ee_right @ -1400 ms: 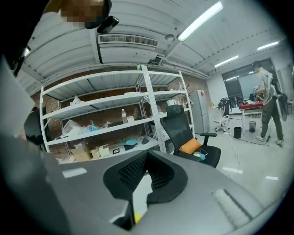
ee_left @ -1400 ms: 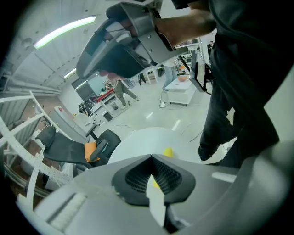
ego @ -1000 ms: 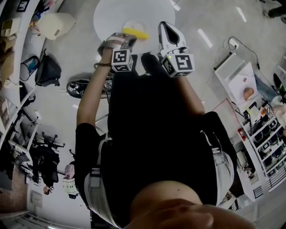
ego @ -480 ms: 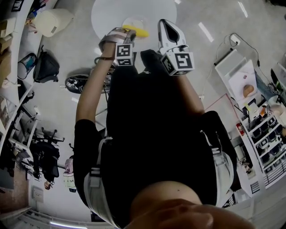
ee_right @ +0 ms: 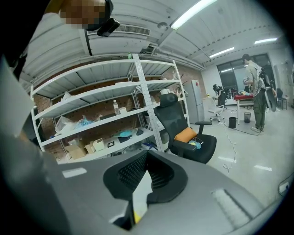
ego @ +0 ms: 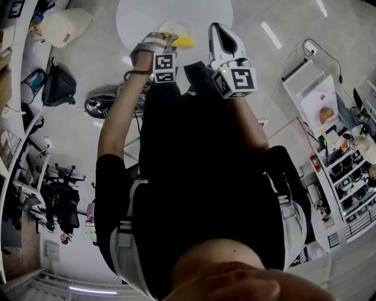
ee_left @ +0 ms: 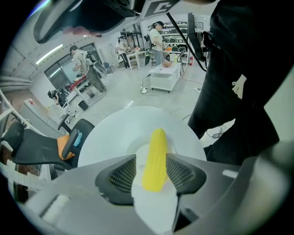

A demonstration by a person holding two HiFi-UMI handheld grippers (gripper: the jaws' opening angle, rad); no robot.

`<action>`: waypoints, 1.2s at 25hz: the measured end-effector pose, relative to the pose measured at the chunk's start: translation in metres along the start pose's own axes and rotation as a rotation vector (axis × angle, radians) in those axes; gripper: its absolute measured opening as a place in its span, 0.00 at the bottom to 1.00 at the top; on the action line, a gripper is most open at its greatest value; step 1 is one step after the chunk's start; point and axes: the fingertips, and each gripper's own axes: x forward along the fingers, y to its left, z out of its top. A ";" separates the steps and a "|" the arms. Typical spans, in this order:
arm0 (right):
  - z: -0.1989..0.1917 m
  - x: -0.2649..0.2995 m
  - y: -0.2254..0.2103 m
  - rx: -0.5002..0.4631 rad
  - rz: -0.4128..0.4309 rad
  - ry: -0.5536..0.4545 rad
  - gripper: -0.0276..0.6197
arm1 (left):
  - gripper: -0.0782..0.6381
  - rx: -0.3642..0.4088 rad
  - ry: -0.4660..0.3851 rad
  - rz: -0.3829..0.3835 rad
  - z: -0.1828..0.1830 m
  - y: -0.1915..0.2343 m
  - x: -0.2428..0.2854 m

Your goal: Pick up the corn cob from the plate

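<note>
our left gripper [ee_left: 152,170] points down over the plate [ee_left: 136,151]; its jaws have just been opening and now stand partway apart, with the yellow corn cob [ee_left: 155,153] lying between them, ungripped. our right gripper [ee_right: 146,176], alongside, is closed and empty.

**Plate and Cob Largely Kept From Sight**

In the head view, the round white table [ego: 141,17] was cut off by the top edge. Most of the pale round plate [ego: 173,28] and one end of the yellow corn cob [ego: 185,42] were covered by the grey left gripper [ego: 167,40]. Its jaws, which had just been opening with the cob between them, were hidden there behind its own body. In the left gripper view, the plate's near rim was masked by the jaws. In the right gripper view, a small yellow patch [ee_right: 136,215] low in the slit of the grey right gripper [ee_right: 148,156] could not be identified.
</note>
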 end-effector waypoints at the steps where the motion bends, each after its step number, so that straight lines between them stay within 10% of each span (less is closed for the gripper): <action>1: -0.001 0.001 -0.002 0.005 -0.003 0.004 0.05 | 0.43 -0.006 0.004 -0.013 -0.001 -0.001 0.003; 30: -0.029 0.006 -0.037 0.022 -0.040 0.053 0.05 | 0.54 -0.037 0.094 -0.136 -0.018 -0.017 0.059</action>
